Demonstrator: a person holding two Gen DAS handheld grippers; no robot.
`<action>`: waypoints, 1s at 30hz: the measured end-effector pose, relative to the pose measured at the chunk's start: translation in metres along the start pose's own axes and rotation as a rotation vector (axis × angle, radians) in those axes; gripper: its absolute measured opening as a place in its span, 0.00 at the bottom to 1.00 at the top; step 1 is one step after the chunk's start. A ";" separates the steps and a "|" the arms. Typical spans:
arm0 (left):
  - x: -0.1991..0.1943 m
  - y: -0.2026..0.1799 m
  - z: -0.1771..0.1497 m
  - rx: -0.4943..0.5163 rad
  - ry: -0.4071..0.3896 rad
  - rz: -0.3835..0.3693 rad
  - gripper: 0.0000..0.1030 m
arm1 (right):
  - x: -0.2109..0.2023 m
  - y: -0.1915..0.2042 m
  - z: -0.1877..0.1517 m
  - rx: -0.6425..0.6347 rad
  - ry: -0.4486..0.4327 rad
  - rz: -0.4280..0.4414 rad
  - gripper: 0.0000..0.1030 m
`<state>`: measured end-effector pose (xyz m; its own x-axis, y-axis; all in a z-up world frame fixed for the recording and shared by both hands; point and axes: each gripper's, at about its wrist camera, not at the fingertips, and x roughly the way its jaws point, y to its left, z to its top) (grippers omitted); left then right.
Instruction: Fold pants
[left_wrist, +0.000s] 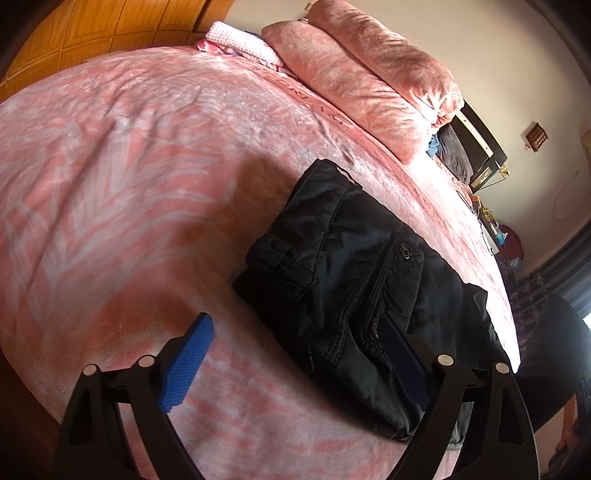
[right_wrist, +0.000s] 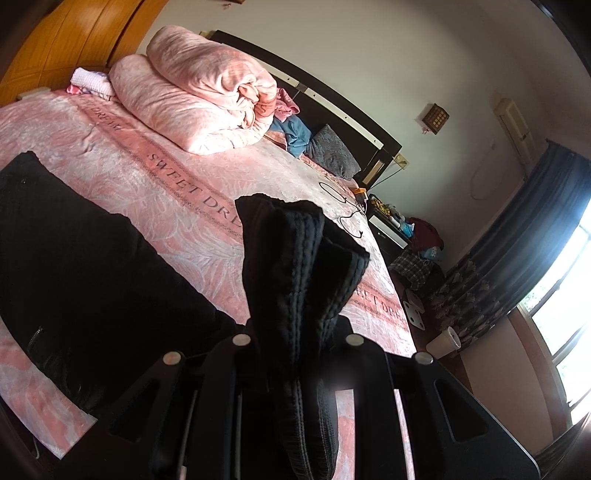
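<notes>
Black pants (left_wrist: 354, 280) lie partly folded on the pink bed cover (left_wrist: 129, 166), near its right edge. My left gripper (left_wrist: 295, 350) is open, blue pads wide apart, hovering just above the pants' near end; its right pad (left_wrist: 402, 362) is over the fabric, its left pad (left_wrist: 188, 362) over the cover. In the right wrist view my right gripper (right_wrist: 295, 354) is shut on a stitched hem of the pants (right_wrist: 295, 258), which stands up between the fingers. The rest of the pants (right_wrist: 85, 266) lies on the bed to the left.
A rolled pink duvet (right_wrist: 195, 96) and pillows lie at the head of the bed (right_wrist: 166, 192). A dark headboard (right_wrist: 332, 99), a cluttered nightstand (right_wrist: 399, 225), a white bin (right_wrist: 443, 341) and curtains (right_wrist: 517, 236) are on the right. A wooden wardrobe (left_wrist: 92, 33) stands behind.
</notes>
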<state>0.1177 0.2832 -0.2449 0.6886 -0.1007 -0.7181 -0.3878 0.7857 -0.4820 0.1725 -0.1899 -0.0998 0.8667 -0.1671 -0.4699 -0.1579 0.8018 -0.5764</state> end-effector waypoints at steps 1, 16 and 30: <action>0.000 0.000 0.000 0.000 0.000 0.000 0.88 | 0.000 0.003 0.000 -0.008 0.000 -0.001 0.15; 0.000 0.002 0.000 -0.009 0.008 -0.013 0.88 | -0.001 0.036 -0.001 -0.106 -0.009 -0.017 0.15; 0.000 0.008 0.001 -0.027 0.008 -0.026 0.88 | 0.008 0.059 -0.002 -0.178 -0.004 -0.036 0.15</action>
<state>0.1154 0.2902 -0.2479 0.6936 -0.1257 -0.7093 -0.3863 0.7662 -0.5135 0.1689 -0.1450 -0.1394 0.8751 -0.1909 -0.4447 -0.2081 0.6811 -0.7020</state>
